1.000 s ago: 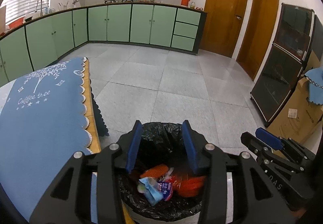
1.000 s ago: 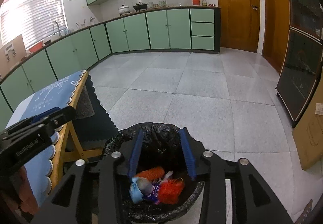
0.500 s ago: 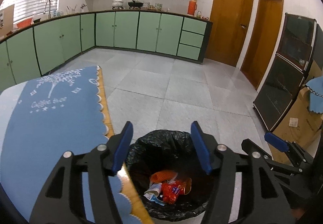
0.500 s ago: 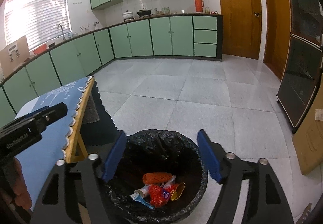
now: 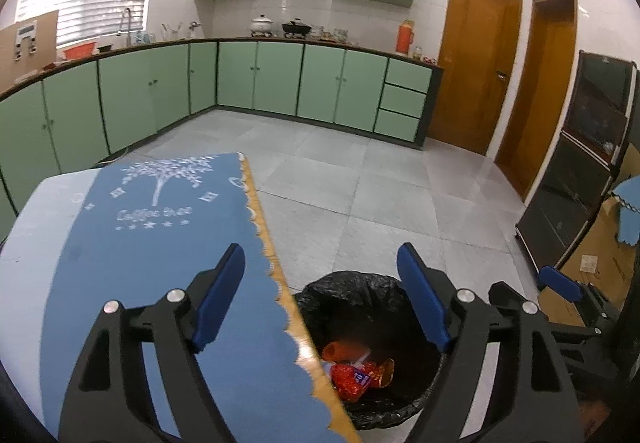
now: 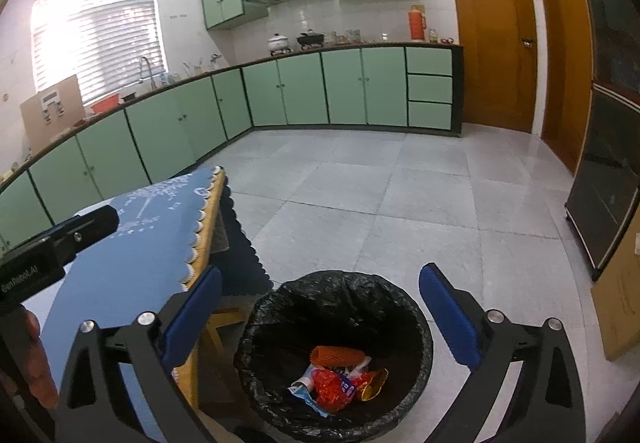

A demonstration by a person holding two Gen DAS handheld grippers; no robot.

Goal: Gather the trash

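Note:
A bin lined with a black bag (image 6: 340,283) stands on the floor beside the table. In it lie an orange ribbed piece (image 6: 338,355), a red wrapper (image 6: 332,389) and a white and blue tube (image 6: 306,395). My right gripper (image 6: 322,313) hangs above the bin, its jaws opening with nothing between them. My left gripper (image 5: 320,297) is over the table's edge and the bin (image 5: 360,283), its jaws also opening and empty. The table hides part of the red wrapper (image 5: 354,377) there. One pad of the right gripper (image 5: 558,281) shows at the right.
The table with a blue cloth (image 5: 160,243) stands left of the bin. Green cabinets (image 6: 304,91) line the far walls across a tiled floor (image 6: 380,183). A dark cabinet (image 5: 592,163) and a cardboard box (image 5: 600,267) stand at the right. A hand (image 6: 36,363) grips the left tool.
Both grippers have risen and drawn back from the bin while their jaws spread wide. The left one has shifted over the table's edge. The trash stays in the bin.

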